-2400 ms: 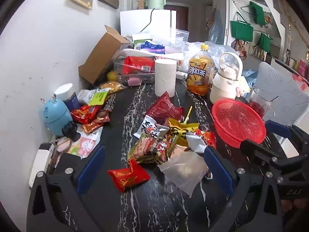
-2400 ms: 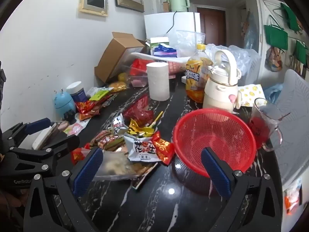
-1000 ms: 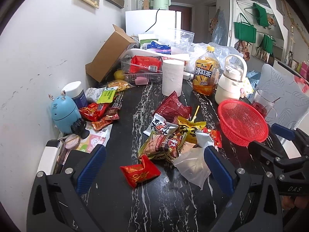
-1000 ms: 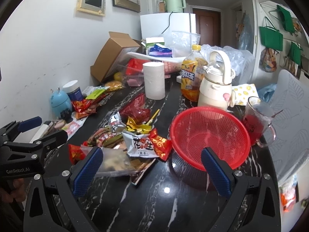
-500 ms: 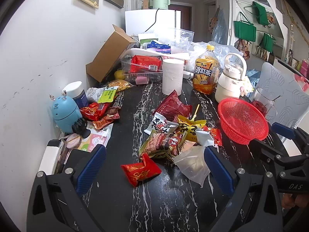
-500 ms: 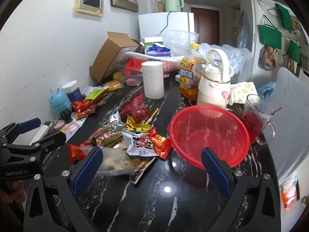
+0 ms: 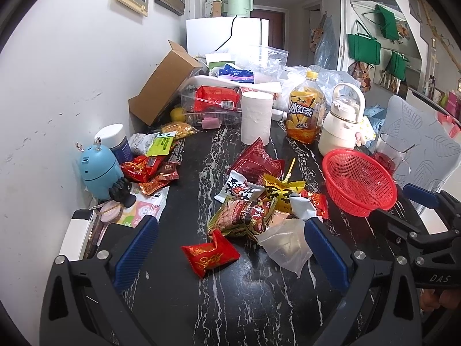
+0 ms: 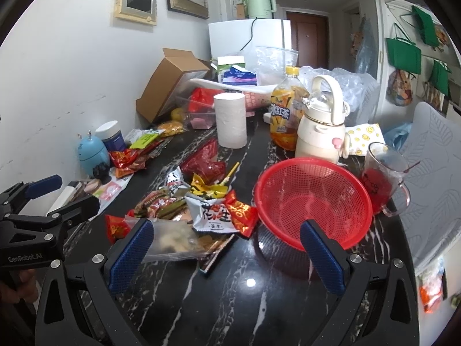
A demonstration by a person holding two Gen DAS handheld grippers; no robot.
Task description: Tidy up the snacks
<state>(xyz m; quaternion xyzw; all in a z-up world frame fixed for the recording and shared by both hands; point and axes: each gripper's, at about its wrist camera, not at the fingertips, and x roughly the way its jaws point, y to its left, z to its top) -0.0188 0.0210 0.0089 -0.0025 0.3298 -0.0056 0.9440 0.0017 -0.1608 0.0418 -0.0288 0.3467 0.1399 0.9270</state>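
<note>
A pile of snack packets (image 7: 259,201) lies mid-table on the black marble top, also in the right wrist view (image 8: 201,201). A small red packet (image 7: 210,252) and a clear bag (image 7: 285,245) lie nearest my left gripper (image 7: 230,248), which is open and empty above the table. An empty red mesh basket (image 8: 314,201) stands right of the pile, also in the left wrist view (image 7: 358,183). My right gripper (image 8: 224,248) is open and empty, between the clear bag (image 8: 170,240) and the basket.
More snack packets (image 7: 147,167) lie by the wall beside a blue gadget (image 7: 99,170). Behind stand a paper roll (image 7: 256,118), tea bottle (image 7: 305,112), white kettle (image 7: 343,127), glass mug (image 8: 383,173), cardboard box (image 7: 164,83) and a clear container (image 7: 216,103).
Both grippers have drawn back and risen slightly from the pile over the last seconds; the view has widened. Both stay open. Nothing on the table has moved.
</note>
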